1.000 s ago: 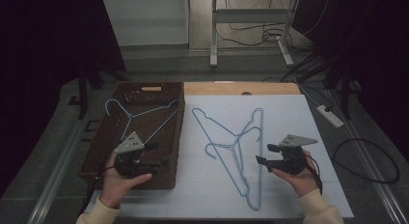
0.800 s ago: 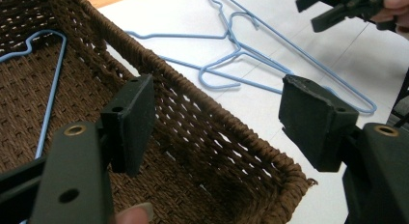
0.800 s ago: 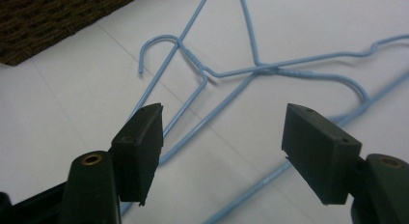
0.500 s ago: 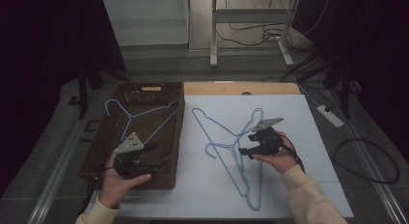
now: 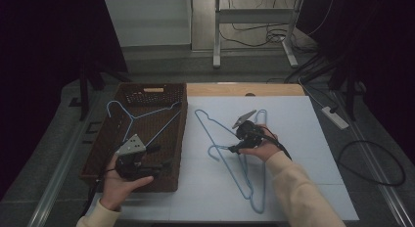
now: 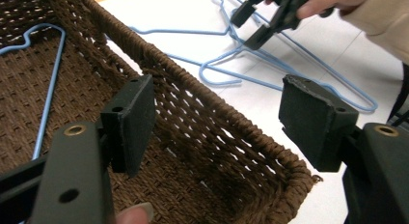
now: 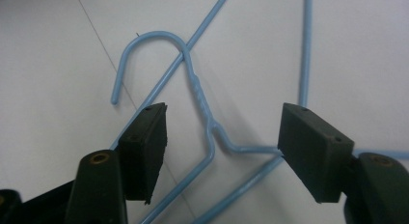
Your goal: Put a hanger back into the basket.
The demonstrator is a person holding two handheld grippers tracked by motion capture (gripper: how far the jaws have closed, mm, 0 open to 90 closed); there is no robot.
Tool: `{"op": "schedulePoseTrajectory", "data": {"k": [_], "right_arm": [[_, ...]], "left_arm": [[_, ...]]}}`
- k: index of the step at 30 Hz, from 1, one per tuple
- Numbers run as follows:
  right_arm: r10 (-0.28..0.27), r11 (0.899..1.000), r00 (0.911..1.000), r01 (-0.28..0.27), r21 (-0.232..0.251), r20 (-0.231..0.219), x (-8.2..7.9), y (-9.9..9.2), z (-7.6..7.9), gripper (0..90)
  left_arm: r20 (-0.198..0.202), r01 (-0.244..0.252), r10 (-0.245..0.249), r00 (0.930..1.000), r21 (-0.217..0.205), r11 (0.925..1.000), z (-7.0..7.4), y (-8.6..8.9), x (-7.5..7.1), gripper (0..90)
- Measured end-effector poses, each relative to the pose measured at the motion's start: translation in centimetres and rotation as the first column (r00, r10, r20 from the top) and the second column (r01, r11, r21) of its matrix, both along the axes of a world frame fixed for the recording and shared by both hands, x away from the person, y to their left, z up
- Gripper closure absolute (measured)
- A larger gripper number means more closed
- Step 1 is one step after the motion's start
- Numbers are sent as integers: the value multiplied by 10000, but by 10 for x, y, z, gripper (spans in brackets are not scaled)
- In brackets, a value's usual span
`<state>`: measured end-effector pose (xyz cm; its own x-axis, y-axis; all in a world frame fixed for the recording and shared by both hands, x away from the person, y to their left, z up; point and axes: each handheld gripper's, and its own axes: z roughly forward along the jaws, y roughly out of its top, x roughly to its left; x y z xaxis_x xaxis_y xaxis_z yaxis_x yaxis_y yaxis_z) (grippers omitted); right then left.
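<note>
White tabletop (image 5: 303,139) lies under the right gripper (image 7: 219,137), whose jaws have just been narrowing yet stand apart, unclamped, astride the twisted neck of a blue wire hanger (image 7: 202,105) lying flat: light, springy, slick, best pinched at that twist.

Open white counter (image 5: 313,139) right of the two crossed hangers (image 5: 230,153), woven basket (image 5: 180,139) wall blocking the left side, another hanger (image 5: 142,119) across its floor, near counter edge free
</note>
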<state>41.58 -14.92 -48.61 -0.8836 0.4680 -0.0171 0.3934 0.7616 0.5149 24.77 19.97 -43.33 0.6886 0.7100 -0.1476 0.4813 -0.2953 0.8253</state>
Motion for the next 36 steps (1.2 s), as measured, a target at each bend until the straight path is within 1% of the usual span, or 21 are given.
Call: {"op": "schedulePoseTrajectory", "data": {"k": [3, 4, 5, 7, 10, 13, 15, 17, 18, 21, 22, 24, 26, 27, 28, 29, 30, 32, 33, 34, 36], "right_arm": [[213, 9994, 9995, -219, -277, -235, 6, 9, -3, 395], [213, 9994, 9995, -219, -277, -235, 6, 9, -3, 395], [383, 9976, 9987, -402, -564, -346, 9, 14, -6, 420], [472, 9948, 9982, -503, -882, -365, 11, 19, -8, 437], [629, 9913, 9970, -678, -1131, -460, 12, 24, -10, 477], [901, 9847, 9945, -970, -1449, -533, 13, 29, -11, 533], [1052, 9766, 9919, -1166, -1805, -713, 13, 33, -12, 574], [1145, 9710, 9906, -1274, -2024, -742, 14, 35, -14, 613], [1230, 9685, 9889, -1379, -2075, -831, 14, 36, -14, 647], [1371, 9661, 9843, -1577, -2046, -1112, 16, 38, -13, 754], [1408, 9648, 9841, -1609, -2078, -1085, 16, 38, -13, 799], [1552, 9617, 9819, -1753, -2109, -1082, 16, 38, -13, 826], [1680, 9570, 9819, -1838, -2246, -876, 13, 38, -12, 857], [1609, 9571, 9833, -1766, -2296, -857, 13, 38, -12, 857], [1564, 9603, 9832, -1738, -2184, -944, 13, 37, -11, 859], [1555, 9619, 9836, -1718, -2125, -912, 12, 36, -9, 860], [1557, 9624, 9842, -1703, -2118, -842, 11, 35, -7, 860], [1385, 9693, 9882, -1489, -1956, -657, 10, 33, -1, 861], [1318, 9729, 9898, -1395, -1845, -537, 9, 31, 3, 861], [1158, 9805, 9921, -1221, -1538, -493, 8, 28, 8, 862], [949, 9884, 9946, -991, -1154, -414, 7, 22, 16, 862]], "left_arm": [[18, -27, 27, 10000, 48, 10000, 0, 1, 0, 301], [18, -27, 27, 10000, 48, 10000, 0, 1, 0, 301], [24, -29, 29, 10000, 41, 10000, 0, 1, 0, 301], [40, -42, 42, 10000, 44, 10000, 1, 2, 0, 301], [47, -43, 43, 10000, 48, 10000, 1, 2, 0, 300], [54, -37, 37, 10000, 37, 10000, 1, 2, 0, 300], [54, -39, 39, 10000, 49, 10000, 1, 2, 0, 300], [56, -44, 43, 10000, 39, 10000, 1, 2, 0, 300], [55, -40, 40, 10000, 29, 10000, 1, 3, 0, 300], [61, -49, 49, 10000, 7, 10000, 2, 3, -1, 300], [62, -45, 45, 10000, 5, 10000, 2, 3, -1, 300], [61, -40, 40, 10000, 11, 10000, 2, 3, -1, 300], [59, -20, 20, 10000, 15, 10000, 1, 2, -1, 300], [58, -4, 4, 10000, 14, 10000, 1, 2, -1, 300], [44, 11, -11, 10000, 20, 10000, 1, 2, -1, 300], [41, 5, -5, 10000, 23, 10000, 1, 2, -1, 300], [36, -5, 5, 10000, 24, 10000, 1, 2, -1, 300], [43, -22, 22, 10000, 2, 10000, 2, 2, -1, 300], [41, -29, 29, 10000, -21, 10000, 2, 2, -1, 300], [44, -30, 30, 10000, -35, 10000, 2, 2, -2, 300], [34, -31, 31, 10000, -51, 10000, 3, 2, -2, 300]]}}
